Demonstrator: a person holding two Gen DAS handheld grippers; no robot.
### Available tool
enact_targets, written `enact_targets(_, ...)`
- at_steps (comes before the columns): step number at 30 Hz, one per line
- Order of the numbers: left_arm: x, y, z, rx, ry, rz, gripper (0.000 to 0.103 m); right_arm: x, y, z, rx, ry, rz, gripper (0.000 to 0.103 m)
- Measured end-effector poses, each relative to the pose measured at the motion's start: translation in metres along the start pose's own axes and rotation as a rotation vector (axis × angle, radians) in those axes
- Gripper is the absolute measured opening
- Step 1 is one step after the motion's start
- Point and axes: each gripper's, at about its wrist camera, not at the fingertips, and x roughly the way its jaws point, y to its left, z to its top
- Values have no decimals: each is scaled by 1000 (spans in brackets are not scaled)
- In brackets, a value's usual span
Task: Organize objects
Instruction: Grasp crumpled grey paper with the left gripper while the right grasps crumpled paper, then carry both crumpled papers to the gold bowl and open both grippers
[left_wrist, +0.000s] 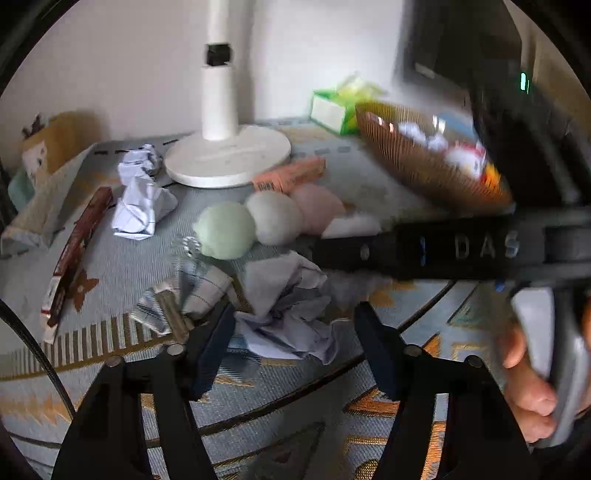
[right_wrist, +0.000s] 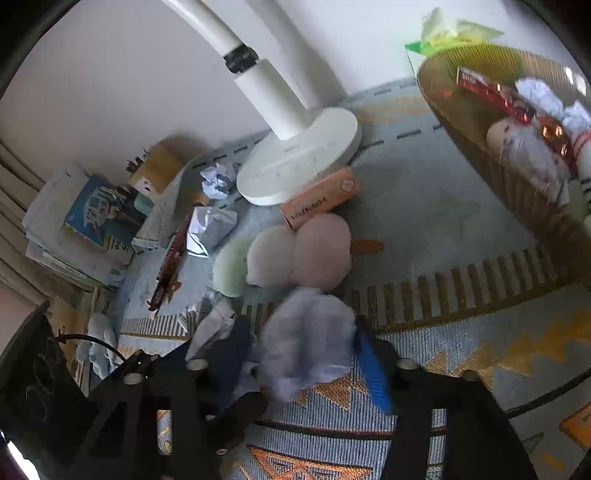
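Observation:
A crumpled white paper ball (left_wrist: 288, 314) lies on the patterned rug between the fingers of my left gripper (left_wrist: 293, 328), which is open around it. My right gripper (right_wrist: 303, 354) is shut on another crumpled paper ball (right_wrist: 310, 339), held just above the rug. The right gripper's body (left_wrist: 443, 247) crosses the right side of the left wrist view. Three soft balls, green (left_wrist: 225, 230), white (left_wrist: 275, 218) and pink (left_wrist: 317, 210), lie beyond. A brown woven basket (left_wrist: 417, 166) holding papers and packets sits at the right; it also shows in the right wrist view (right_wrist: 517, 192).
A white fan base (left_wrist: 227, 158) stands at the back. An orange box (left_wrist: 291, 175), a brown chocolate packet (left_wrist: 74, 254), more crumpled paper (left_wrist: 140, 195), a foil wrapper (left_wrist: 166, 310) and a green tissue box (left_wrist: 340, 107) lie around. Books (right_wrist: 85, 229) are stacked at the left.

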Motion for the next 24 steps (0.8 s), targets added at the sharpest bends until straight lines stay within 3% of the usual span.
enact_targets(5,-8,-10,1,20,-40,0,46,-13,-4,-1,10,-26,2,39)
enact_targets(8,-28,-19,-3,26,-82,-19,46,-37,-5,-6,9,-52,37,39)
enact_targets(14,-69,-37,-22,-3,-152,-60,46,-93,-9,-33,-57,-95,4,39)
enact_targets(21,-49,-35,-47,-125,-94,-135,46,-121,-41,-82,-121,-32,-158,39)
enact_targets(24,-48,-40,-52,-106,-105,-58,46,-119,-62,-94,-84,0,-143,41)
